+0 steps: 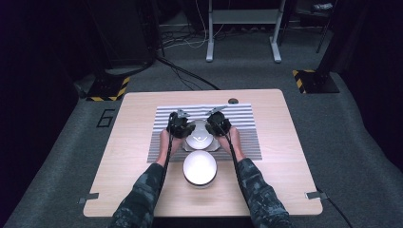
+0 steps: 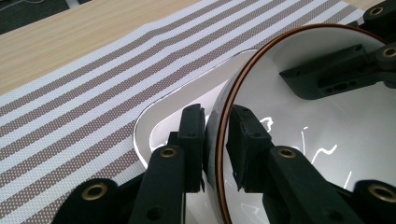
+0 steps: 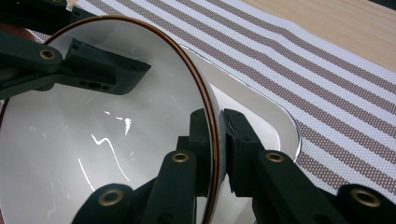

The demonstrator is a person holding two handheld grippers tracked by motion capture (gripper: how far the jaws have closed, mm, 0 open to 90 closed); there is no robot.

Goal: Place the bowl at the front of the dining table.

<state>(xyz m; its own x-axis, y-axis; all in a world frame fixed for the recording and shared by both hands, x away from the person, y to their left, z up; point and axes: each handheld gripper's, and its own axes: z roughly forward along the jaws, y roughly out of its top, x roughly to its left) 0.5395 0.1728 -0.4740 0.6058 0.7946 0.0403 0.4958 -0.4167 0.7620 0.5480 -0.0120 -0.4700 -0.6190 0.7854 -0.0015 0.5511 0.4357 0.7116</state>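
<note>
Nearest you on the wooden table (image 1: 119, 156), at 6 o'clock from the striped mat, sits a white bowl (image 1: 200, 168) by itself, between your two camouflage sleeves (image 1: 138, 197). Past it, your hands meet over the near half of the striped placemat (image 1: 240, 118), which lies around the table's centre. Your left gripper (image 1: 182, 127) has its jaws pinched on the wall of the brown-rimmed bowl (image 1: 199, 135) at about the bowl's 9 o'clock side; in the left gripper view one jaw lies outside the wall and the other inside, with the thin brown rim (image 2: 229, 107) running up between them. Your right gripper (image 1: 217, 125) grips the same bowl at about its 3 o'clock side, again one jaw inside and one outside, closed down onto the wall in the right gripper view. Beneath the bowl lies a white rounded-corner plate (image 3: 261, 116), resting on the mat; whether the bowl touches the plate you cannot tell from these views. Beyond the mat, at 12 o'clock near the far edge of the table, there is a small dark round cable port (image 1: 233, 100). Farther off on the grey floor stand the legs of a white frame (image 1: 209, 47).
</note>
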